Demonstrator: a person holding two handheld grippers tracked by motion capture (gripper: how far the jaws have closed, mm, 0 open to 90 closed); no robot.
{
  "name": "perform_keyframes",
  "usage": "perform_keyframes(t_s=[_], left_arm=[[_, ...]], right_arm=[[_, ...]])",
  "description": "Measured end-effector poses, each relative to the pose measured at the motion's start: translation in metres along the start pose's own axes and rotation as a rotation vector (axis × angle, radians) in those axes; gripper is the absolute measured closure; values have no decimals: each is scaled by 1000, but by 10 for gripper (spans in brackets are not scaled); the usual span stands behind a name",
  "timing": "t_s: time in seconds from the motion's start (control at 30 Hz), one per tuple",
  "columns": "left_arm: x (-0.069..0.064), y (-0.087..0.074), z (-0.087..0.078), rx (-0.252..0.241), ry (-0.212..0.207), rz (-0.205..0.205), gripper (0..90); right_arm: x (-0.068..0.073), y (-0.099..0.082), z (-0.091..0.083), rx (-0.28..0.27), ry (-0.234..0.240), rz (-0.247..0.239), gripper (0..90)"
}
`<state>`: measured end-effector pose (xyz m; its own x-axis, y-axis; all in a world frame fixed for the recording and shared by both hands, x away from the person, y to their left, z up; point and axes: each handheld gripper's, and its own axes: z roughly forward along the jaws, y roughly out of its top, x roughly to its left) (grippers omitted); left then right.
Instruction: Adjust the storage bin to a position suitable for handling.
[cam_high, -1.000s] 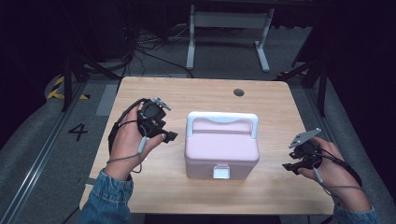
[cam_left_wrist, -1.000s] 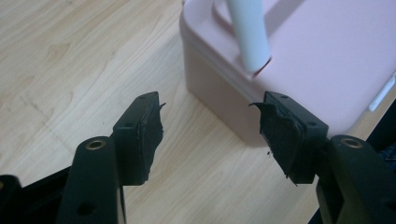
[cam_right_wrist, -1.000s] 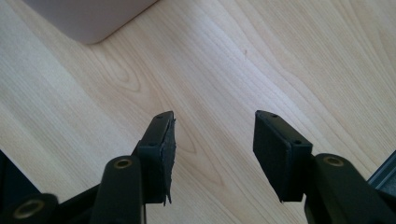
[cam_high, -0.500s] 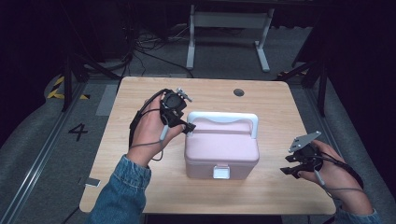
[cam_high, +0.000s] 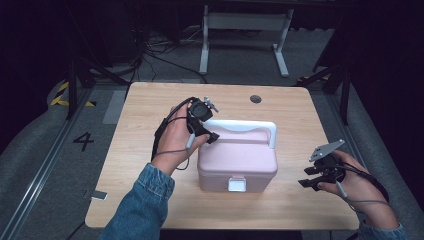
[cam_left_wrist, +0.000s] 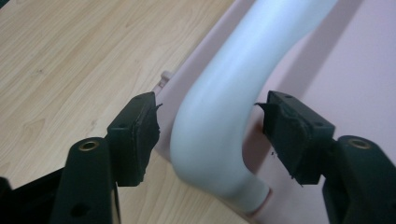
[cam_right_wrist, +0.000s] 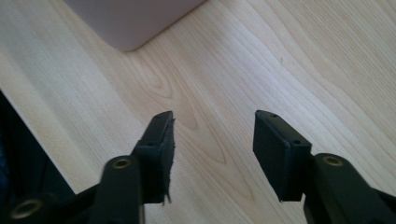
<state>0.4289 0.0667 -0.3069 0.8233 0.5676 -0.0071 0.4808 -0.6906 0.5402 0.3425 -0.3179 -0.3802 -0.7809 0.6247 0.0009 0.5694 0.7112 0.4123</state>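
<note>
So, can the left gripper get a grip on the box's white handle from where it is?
Probably yes: the left gripper already straddles the white handle, open, pads clear of both sides, nothing in between.

A light wooden table (cam_high: 150, 100) with a round dark grommet (cam_high: 256, 99) stands on grey flooring in a dim room. Beyond it sits a white metal stand (cam_high: 245, 22) amid loose cables (cam_high: 150, 50); a painted "4" (cam_high: 83, 141) and what appears to be yellow-black hazard tape (cam_high: 62, 95) mark the floor.
</note>
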Motion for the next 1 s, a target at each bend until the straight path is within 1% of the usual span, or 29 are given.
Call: perform_keyframes(t_s=[0.03,0.17,0.23,0.27,0.33,0.4,0.43,0.47,0.5,0.57,0.63,0.7,0.73,0.8,0.83,0.93,1.0], left_arm=[[0,0,1,-11,-5,-6,366],[-1,1,2,-33,7,13,384],[-3,1,2,-47,12,19,449],[-4,1,1,-47,7,25,499],[-5,1,0,-70,10,35,563],[-8,0,-2,-88,62,40,625],[-8,0,-5,-91,74,37,659],[-9,0,-6,-101,67,18,680],[-10,0,-8,-102,64,14,676],[-12,0,-9,-103,73,21,676],[-13,0,-10,-94,76,27,677],[-14,0,-11,-104,77,31,678],[-15,0,-12,-100,75,31,677],[-15,0,-13,-98,68,37,677],[-15,0,-14,-107,68,37,677],[-15,-1,-18,-114,57,36,675],[-14,-1,-21,-139,45,28,672]], right_arm=[[0,0,1,11,-2,9,482],[0,0,3,19,-3,7,482],[0,0,4,22,-3,5,482],[0,1,4,23,1,7,482],[0,1,5,25,-1,8,482],[0,1,6,26,-1,9,482],[0,1,6,26,0,9,482],[0,1,6,25,0,9,482],[-1,1,6,23,1,9,482],[0,1,7,25,0,14,483],[0,-1,7,15,1,20,487],[0,-5,8,1,22,40,487],[0,-7,7,-1,24,49,491],[0,-9,6,-7,15,57,491],[0,-10,4,-11,10,61,492],[1,-11,2,-20,4,66,494],[1,-12,2,-32,0,73,496]])
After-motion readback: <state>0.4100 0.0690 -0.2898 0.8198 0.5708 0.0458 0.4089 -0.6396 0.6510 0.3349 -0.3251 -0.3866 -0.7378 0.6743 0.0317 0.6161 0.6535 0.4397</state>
